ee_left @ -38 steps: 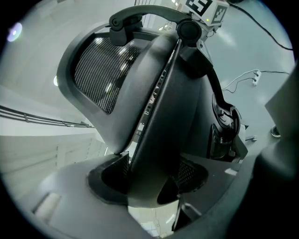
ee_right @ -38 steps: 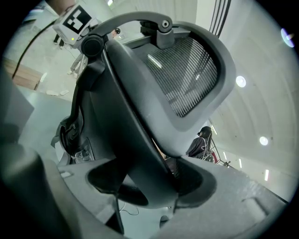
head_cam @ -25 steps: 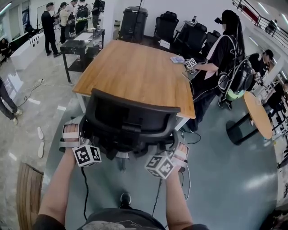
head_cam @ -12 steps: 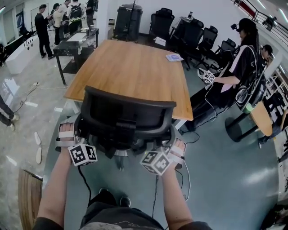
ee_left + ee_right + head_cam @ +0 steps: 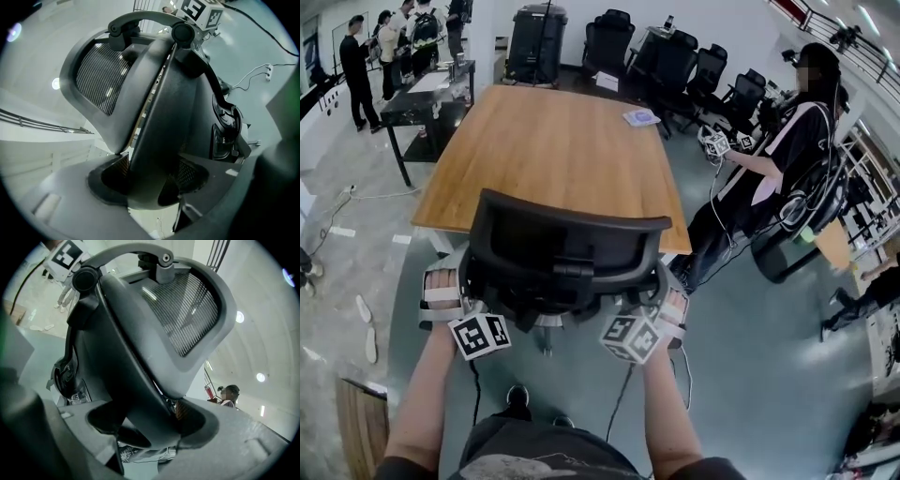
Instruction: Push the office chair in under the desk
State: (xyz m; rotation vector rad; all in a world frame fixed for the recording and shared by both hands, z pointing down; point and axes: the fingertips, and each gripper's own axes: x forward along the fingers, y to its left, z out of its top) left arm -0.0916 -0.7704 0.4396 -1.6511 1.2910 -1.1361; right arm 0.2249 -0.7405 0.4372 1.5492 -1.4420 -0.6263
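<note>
Black mesh-backed office chair (image 5: 567, 246): stands at the near edge of the rectangular wooden counter (image 5: 553, 141). Left gripper (image 5: 147, 185) and right gripper (image 5: 150, 427) each clamp a backrest side.

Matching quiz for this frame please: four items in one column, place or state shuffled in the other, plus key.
Column one
1. office chair
2. desk
3. left gripper
4. flat blue-and-white item

Column two
A. lies on the wooden top, towards its far right corner
B. black with a mesh back, standing at the desk's near edge
C. wooden top, just beyond the chair
D. fingers closed on the left side of the chair back

Pairs: 1-B, 2-C, 3-D, 4-A
</note>
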